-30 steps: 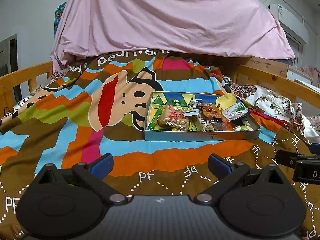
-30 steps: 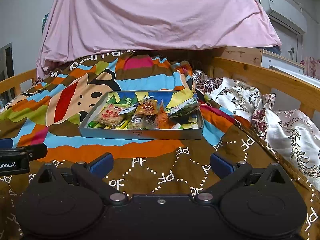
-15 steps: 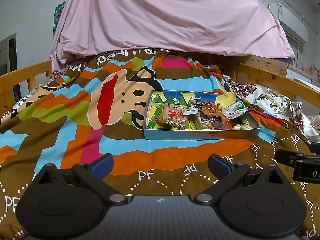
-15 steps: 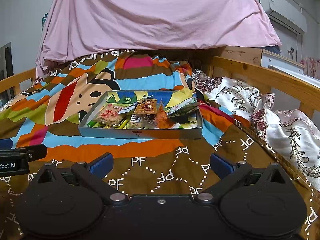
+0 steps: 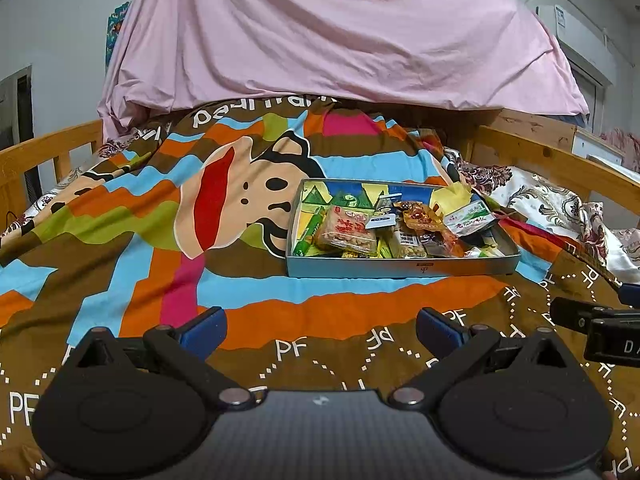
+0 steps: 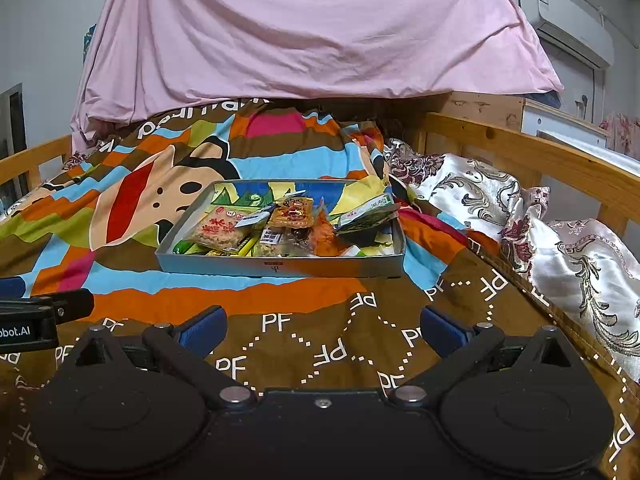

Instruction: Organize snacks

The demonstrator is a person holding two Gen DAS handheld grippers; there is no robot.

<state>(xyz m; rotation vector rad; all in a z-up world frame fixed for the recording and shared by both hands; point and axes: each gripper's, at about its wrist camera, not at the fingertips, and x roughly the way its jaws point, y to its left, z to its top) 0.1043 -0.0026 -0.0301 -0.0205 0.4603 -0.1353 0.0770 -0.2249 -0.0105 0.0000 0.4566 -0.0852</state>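
A: Left wrist view. Left gripper [image 5: 321,326] hangs low over the bedspread [image 5: 120,248], its 2 fingers spread wide, nothing between them. Metal tray [image 5: 400,268] sits ahead and to the right, well apart. The snacks [image 5: 348,232] lie heaped inside it: 1 rice cracker pack at the left, a green stick pack [image 5: 309,232] along the left wall, a green-and-white packet [image 5: 470,220] leaning over the right rim.

B: Right wrist view?

A: Right gripper [image 6: 322,326] also wide, empty, low over the bedspread. Tray straight ahead, well apart. The orange packet [image 6: 292,213] rides on top of the pile.

B: Step in hand?

A: Judgement only: all snacks are in the tray, but jumbled. Fits either a pile awaiting sorting or items gathered in. No packet lies loose on the bedspread. Any grasp would need a forward reach and a pinch on a thin, crinkly edge.
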